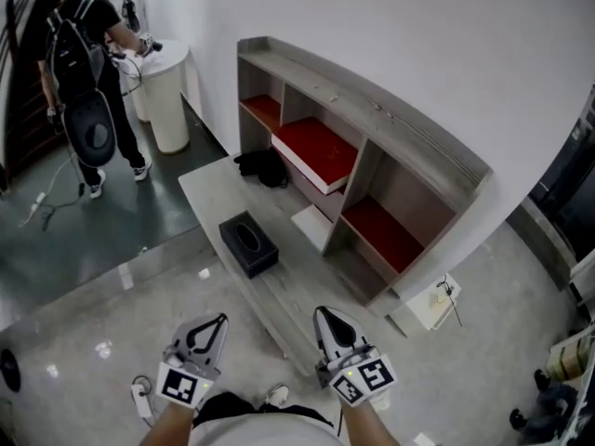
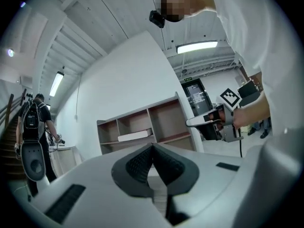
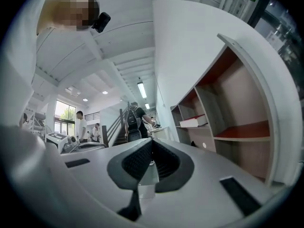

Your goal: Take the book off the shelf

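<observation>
The reach looked not yet begun: the book lay flat in the shelf's middle bay. Left gripper and right gripper hung well short, fingers together, empty; next, reach in and open.

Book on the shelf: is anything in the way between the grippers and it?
A low table with a black box on it stands between the left gripper, the right gripper and the shelf. The book lies higher, its compartment open in front, so reaching over probably works.

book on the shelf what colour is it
The book is red with white edges; head view shows it best.
</observation>
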`<state>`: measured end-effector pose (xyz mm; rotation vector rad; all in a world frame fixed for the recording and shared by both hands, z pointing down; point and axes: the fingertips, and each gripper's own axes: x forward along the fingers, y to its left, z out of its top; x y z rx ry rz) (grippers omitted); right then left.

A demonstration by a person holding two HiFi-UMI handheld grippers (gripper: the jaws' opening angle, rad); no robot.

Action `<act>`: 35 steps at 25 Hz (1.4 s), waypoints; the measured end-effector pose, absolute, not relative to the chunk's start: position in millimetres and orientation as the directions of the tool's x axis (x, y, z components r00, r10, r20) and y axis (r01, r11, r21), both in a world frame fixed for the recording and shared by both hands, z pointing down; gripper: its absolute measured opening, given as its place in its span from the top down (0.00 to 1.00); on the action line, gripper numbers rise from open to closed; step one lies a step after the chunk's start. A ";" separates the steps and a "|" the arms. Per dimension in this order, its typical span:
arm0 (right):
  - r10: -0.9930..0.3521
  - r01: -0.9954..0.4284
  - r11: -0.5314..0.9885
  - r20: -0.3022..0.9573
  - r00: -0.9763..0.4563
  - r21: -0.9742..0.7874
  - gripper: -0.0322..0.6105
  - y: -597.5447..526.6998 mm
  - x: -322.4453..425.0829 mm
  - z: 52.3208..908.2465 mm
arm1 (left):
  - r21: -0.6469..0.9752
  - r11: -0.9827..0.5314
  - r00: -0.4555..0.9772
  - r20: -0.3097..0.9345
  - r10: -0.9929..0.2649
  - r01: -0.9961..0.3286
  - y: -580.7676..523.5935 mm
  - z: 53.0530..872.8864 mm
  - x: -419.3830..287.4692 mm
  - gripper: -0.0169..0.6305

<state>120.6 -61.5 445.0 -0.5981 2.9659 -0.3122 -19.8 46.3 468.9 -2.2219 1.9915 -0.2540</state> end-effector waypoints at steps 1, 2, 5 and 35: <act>-0.407 -0.387 0.894 -0.047 -0.912 -0.227 0.91 -68.3 124.0 448.7 | -0.214 -0.115 0.110 0.036 -0.993 -0.970 39.3 470.9 -22.2 0.95; -0.420 -0.401 0.886 -0.037 -0.907 -0.232 0.91 -74.6 127.3 451.8 | -0.206 -0.123 0.117 0.039 -0.992 -0.971 31.8 472.2 -24.0 0.95; -0.462 -0.446 0.863 -0.014 -0.887 -0.238 0.91 -88.7 136.8 457.3 | -0.171 -0.156 0.151 0.040 -0.988 -0.973 8.9 475.0 -24.4 0.95; -0.653 -0.655 0.751 0.050 -0.755 -0.084 0.91 -169.9 66.3 429.7 | 0.328 -0.460 0.417 -0.195 -0.888 -0.825 -242.5 442.9 -100.1 0.94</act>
